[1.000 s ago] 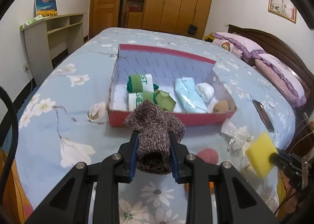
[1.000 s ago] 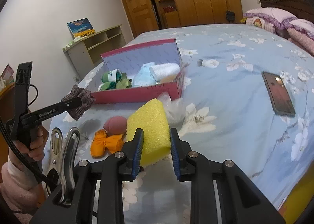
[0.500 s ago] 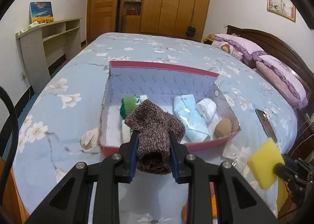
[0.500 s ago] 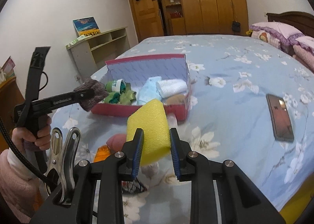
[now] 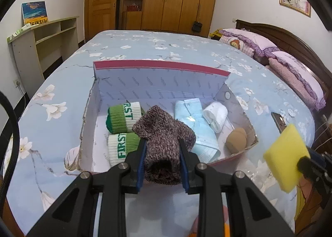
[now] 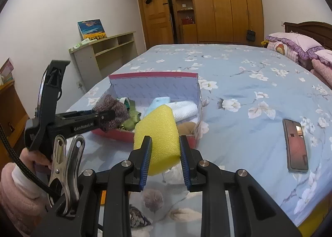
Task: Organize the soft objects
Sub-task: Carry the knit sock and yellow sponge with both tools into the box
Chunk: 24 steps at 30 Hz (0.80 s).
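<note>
A brown knitted sock point(image 5: 164, 143) is clamped between the blue pads of the left gripper point(image 5: 162, 160) and is held above the near wall of the red cardboard box point(image 5: 161, 64), which lies open on the flowered bedspread point(image 5: 62, 83). In the left wrist view the inside of the box is laid out plainly: two rolled green-and-white socks point(image 5: 122, 120) at the left, a light blue face mask point(image 5: 195, 120) in the middle, a white rolled cloth point(image 5: 215, 115) beside it and a tan round sponge point(image 5: 236, 138) in the near right corner. From the right wrist view most of that content is hidden behind the yellow sponge point(image 6: 158, 133), which is gripped between the pads of the right gripper point(image 6: 165, 154) in front of the box; only parts of the mask, the white cloth and the tan sponge are seen past it. The same yellow sponge is seen at the right edge of the left view, beside the box and apart from it. A dark phone point(image 6: 295, 145) lying flat on the bedspread, well to the right of the box, is shown whole only by the right view. A metal spring clip point(image 6: 66, 166) is seen at the lower left of that view, near the hand point(image 6: 35, 157) holding the left gripper. Beneath the right gripper some soft things lie on the bed, possibly small pouches; they are too blurred to be named.
</note>
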Available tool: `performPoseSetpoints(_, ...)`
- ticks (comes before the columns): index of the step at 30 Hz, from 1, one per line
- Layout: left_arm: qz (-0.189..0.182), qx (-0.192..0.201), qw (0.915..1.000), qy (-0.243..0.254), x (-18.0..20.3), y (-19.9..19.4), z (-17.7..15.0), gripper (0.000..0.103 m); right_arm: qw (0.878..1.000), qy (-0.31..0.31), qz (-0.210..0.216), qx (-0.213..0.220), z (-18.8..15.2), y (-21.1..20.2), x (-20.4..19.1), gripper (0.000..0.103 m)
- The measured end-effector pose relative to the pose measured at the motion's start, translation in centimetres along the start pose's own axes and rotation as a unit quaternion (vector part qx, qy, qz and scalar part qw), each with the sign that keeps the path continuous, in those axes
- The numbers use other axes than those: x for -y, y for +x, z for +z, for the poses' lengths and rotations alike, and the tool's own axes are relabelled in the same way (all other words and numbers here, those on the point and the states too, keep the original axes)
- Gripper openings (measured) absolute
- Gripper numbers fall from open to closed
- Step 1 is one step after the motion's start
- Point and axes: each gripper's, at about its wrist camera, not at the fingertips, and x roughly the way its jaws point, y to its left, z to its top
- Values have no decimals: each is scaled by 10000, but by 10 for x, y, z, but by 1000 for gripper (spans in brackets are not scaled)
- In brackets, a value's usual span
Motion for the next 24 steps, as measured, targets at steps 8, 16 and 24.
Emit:
performPoseSetpoints(8,0,-50,9999,88,5,14,4,29,9999,-31,51,85,17,12,-2,28)
performPoseSetpoints(16,197,-115,9996,179,4,28,-3,29,9998,50,120,127,30,30,-5,28)
performPoseSetpoints(24,733,-283,9968,137,-8,44,-1,29,9998,-35,106,169,38,52,-9,28)
